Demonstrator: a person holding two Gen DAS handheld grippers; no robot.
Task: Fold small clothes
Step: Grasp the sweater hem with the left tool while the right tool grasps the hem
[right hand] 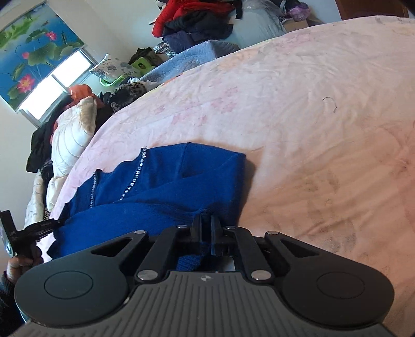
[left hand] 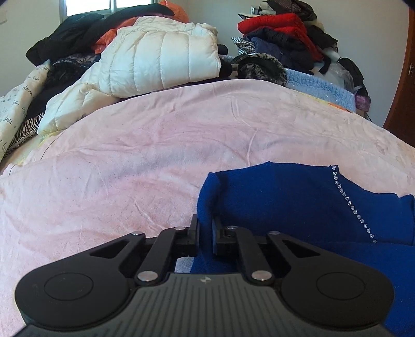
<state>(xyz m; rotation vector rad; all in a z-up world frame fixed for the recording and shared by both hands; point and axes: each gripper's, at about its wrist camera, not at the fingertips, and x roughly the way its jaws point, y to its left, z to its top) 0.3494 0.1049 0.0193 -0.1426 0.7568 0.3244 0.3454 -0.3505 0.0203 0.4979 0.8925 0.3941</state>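
Two grippers, both pinched nearly closed on same blue sweater [left hand: 298, 204]. Left gripper [left hand: 205, 228]: knit edge clamped between fingers, cloth spreading ahead and rightward. Right gripper [right hand: 206, 226]: opposite edge caught between fingers, sweater stretching ahead and leftward (likely two-point hold so fabric stays taut for fold). Sweater lies on pink bedspread [left hand: 155, 145] just past fingertips. Far beyond: white puffer jacket [left hand: 160, 57], red coat [left hand: 275, 22] on heaped clothes.

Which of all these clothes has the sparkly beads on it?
The blue sweater lying on the pink blanket. A row of shiny beads runs down it. The white puffy jacket and red jacket behind have none.
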